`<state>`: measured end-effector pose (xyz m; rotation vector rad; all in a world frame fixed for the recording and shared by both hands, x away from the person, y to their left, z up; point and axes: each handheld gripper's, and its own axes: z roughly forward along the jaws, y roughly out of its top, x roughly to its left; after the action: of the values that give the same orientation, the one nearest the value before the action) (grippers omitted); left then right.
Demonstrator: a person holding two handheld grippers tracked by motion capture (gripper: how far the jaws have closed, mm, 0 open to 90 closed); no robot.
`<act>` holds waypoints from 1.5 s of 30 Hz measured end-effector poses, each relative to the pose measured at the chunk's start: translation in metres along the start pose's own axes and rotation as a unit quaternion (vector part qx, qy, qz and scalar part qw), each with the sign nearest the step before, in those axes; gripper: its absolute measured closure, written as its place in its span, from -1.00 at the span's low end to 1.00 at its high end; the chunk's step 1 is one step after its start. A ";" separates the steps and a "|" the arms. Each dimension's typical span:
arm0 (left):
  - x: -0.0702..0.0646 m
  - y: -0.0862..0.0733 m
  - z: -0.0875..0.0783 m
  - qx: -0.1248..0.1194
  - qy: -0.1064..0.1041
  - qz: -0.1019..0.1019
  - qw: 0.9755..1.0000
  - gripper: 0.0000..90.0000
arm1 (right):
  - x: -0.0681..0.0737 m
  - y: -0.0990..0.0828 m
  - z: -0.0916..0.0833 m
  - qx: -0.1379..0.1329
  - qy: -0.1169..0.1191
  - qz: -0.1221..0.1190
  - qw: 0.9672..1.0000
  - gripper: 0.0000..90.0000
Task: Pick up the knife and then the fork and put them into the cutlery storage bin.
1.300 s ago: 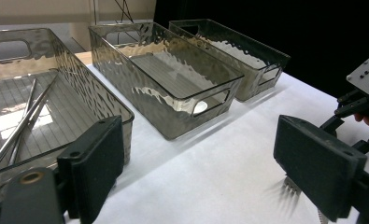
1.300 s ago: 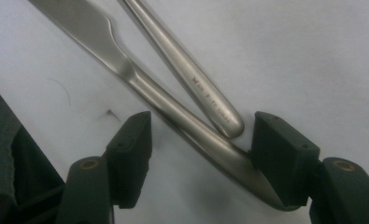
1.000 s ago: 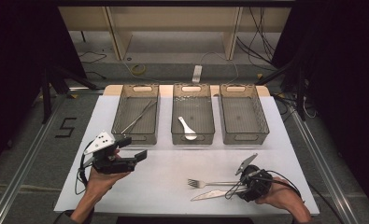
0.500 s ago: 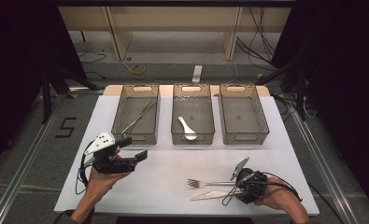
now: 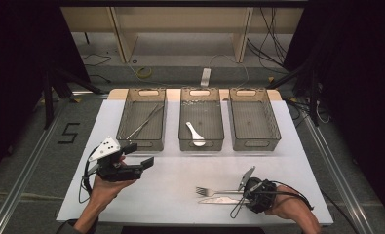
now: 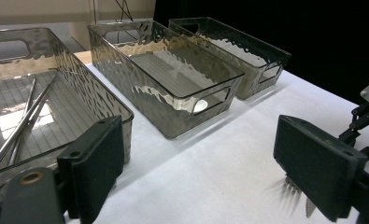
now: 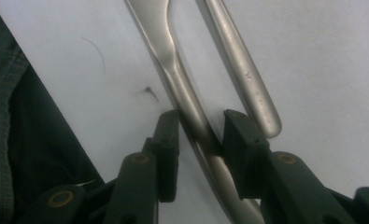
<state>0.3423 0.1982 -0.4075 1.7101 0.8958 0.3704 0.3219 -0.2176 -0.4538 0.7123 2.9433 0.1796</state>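
A metal knife (image 5: 214, 200) and a fork (image 5: 214, 191) lie side by side on the white table at the front right. My right gripper (image 5: 244, 195) is low over their handle ends. In the right gripper view the knife's handle (image 7: 173, 70) runs between the jaws of that gripper (image 7: 198, 126), which have just been closing; slim gaps remain beside the pads. The fork's handle (image 7: 247, 79) lies just outside the right jaw. My left gripper (image 5: 141, 153) hovers open at the left with nothing in it (image 6: 205, 177).
Three clear bins stand in a row at the back. The left bin (image 5: 142, 92) holds thin metal sticks (image 5: 144, 122), the middle bin (image 5: 202, 92) a white spoon (image 5: 196, 135), and the right bin (image 5: 253, 92) has nothing in it. The table's front edge runs close to both hands.
My right gripper has shifted a little left onto the cutlery handles and its jaws have narrowed around the knife. The left gripper has stayed put.
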 end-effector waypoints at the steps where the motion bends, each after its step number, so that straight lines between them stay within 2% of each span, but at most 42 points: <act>1: 0.000 0.000 0.000 0.000 0.000 0.000 1.000 -0.65 | 0.000 0.000 0.000 0.000 -0.002 -0.003 1.000 0.52; 11: 0.000 0.000 0.000 -0.001 -0.001 0.000 1.000 -0.65 | 0.003 0.002 0.000 0.003 -0.002 -0.018 1.000 0.60; 13: 0.000 0.000 0.000 0.000 0.000 0.000 1.000 -0.65 | 0.003 0.002 0.000 0.007 -0.004 -0.027 1.000 0.63; 18: 0.000 0.000 0.000 0.000 0.000 0.000 1.000 -0.65 | 0.004 0.002 0.000 0.007 -0.001 -0.029 1.000 0.68; 27: -0.001 0.000 0.000 0.001 -0.001 0.000 1.000 -0.64 | 0.007 0.003 0.000 0.011 -0.006 -0.062 0.998 0.77; 38: 0.000 0.000 0.000 0.000 0.000 0.000 1.000 -0.64 | 0.007 0.003 -0.001 0.007 -0.004 -0.068 0.998 0.78; 45: 0.000 0.000 0.000 -0.001 0.000 0.000 1.000 -0.64 | 0.005 0.000 -0.003 -0.002 0.013 -0.060 0.998 0.78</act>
<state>0.3421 0.1982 -0.4072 1.7079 0.8954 0.3711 0.3171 -0.2151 -0.4514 0.5345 2.9971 0.1867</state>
